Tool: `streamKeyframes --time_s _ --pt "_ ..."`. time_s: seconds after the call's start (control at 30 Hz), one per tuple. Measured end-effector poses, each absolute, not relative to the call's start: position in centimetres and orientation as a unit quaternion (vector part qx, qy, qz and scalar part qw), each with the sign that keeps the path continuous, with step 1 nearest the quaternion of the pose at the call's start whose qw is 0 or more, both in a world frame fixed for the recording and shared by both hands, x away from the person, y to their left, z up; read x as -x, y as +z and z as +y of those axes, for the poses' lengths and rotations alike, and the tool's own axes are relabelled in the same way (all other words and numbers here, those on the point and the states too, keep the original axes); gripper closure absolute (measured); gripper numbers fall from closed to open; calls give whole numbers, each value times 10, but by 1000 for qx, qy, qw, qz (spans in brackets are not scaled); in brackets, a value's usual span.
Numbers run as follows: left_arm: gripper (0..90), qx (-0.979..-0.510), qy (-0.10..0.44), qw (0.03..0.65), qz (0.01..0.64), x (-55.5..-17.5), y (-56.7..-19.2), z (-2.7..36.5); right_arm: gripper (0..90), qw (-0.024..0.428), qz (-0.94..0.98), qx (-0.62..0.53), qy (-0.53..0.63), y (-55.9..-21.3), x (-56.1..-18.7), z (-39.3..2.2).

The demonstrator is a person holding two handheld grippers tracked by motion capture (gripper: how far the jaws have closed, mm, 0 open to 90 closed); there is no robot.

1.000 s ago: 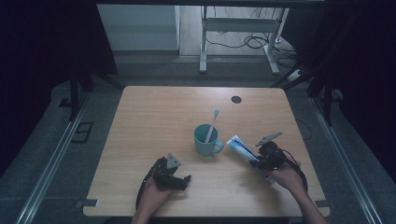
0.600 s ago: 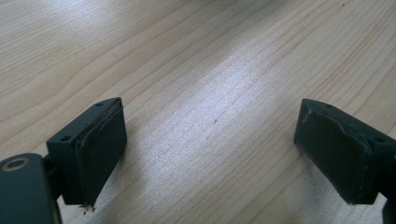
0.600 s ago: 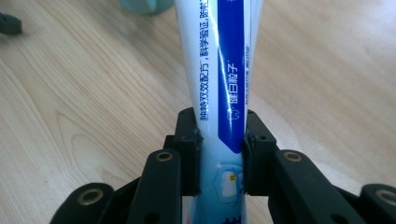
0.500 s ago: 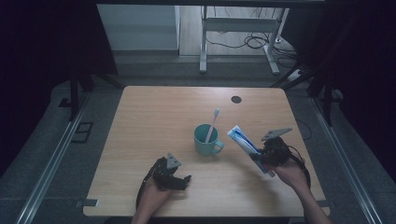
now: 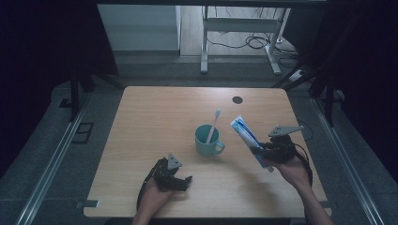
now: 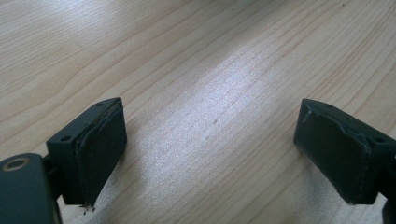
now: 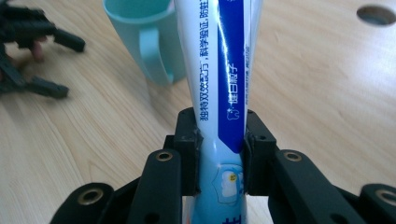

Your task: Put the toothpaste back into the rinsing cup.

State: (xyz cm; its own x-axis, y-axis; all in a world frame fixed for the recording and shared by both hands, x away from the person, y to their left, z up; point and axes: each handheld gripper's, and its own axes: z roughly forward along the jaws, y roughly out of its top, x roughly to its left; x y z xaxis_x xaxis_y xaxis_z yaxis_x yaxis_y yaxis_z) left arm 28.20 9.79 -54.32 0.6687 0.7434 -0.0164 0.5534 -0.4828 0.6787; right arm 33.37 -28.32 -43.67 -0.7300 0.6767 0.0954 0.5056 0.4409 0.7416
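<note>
Toothpaste tube up in the R gripper beside the mug; main risks are a slip or a knock.

L to R: the left gripper (image 5: 180, 179) rests on the wooden table (image 5: 155, 117) at the near edge, jaws spread w/ nothing betw. them, only bare wood ahead, so no risk there unless it swings into the mug. The teal mug (image 5: 207, 139) stands mid-table w/ a toothbrush (image 5: 214, 123) leaning in it; it looks light, so a bump from the tube's top end could tip it or flick the brush out. The right gripper (image 7: 219, 140) is clamped on the lower part of the toothpaste tube (image 5: 247, 137), which is off the table and tilted toward the mug, just R of it. Soft, slick tube: too hard a squeeze may push paste out; held low, it could pivot or slide out.
</note>
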Motion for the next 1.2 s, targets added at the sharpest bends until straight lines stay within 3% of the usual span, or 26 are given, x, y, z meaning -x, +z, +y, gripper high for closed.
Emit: streamKeyframes --time_s 0.67,1.2 --pt "95 -850 141 336 382 -282 -543 98 719 125 813 -323 467 -405 -337 -259" --pt "95 -850 139 335 381 -282 -543 98 718 123 797 -310 504 -400 -349 -233"
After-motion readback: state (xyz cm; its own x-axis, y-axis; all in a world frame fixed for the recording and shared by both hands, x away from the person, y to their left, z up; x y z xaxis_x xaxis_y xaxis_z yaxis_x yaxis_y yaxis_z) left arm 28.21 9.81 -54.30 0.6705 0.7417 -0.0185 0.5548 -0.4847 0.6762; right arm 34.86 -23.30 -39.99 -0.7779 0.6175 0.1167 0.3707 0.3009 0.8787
